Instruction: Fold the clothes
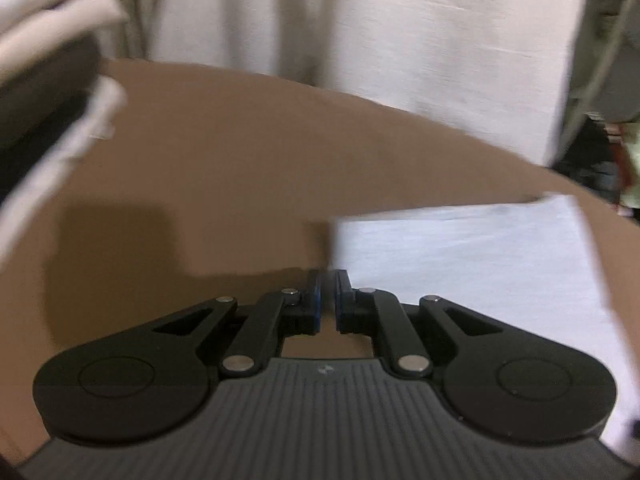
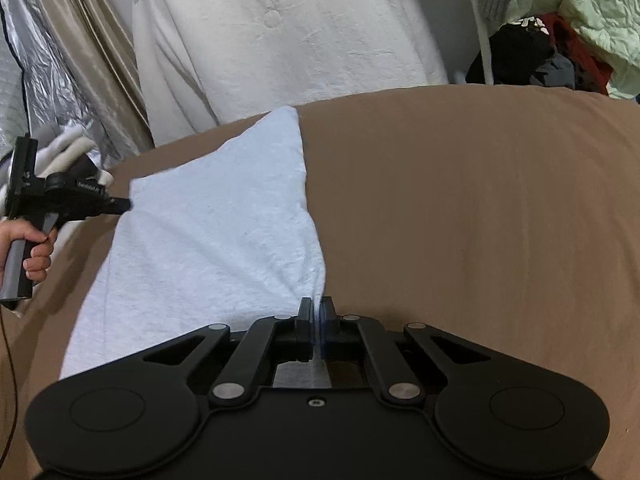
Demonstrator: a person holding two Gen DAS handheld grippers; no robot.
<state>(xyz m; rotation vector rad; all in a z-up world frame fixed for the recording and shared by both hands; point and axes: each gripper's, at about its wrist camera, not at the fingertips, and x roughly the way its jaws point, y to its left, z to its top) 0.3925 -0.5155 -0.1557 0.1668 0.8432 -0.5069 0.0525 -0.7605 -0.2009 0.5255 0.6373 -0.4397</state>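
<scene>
A white towel [image 2: 208, 236] lies on the brown cloth surface [image 2: 460, 220]. My right gripper [image 2: 317, 306] is shut on the towel's near right corner, which bunches up between the fingers. In the left wrist view the towel [image 1: 460, 256] lies to the right. My left gripper [image 1: 328, 280] is nearly closed, with the towel's left corner right at its tips; the view is blurred. The left gripper also shows in the right wrist view [image 2: 122, 204], with its tip at the towel's far left corner.
A white fabric drape [image 2: 280, 40] hangs behind the surface. A heap of green, red and black clothes [image 2: 560, 40] sits at the back right. Silver foil and beige curtain [image 2: 60, 60] stand at the back left. White folded fabric [image 1: 52, 20] is at upper left.
</scene>
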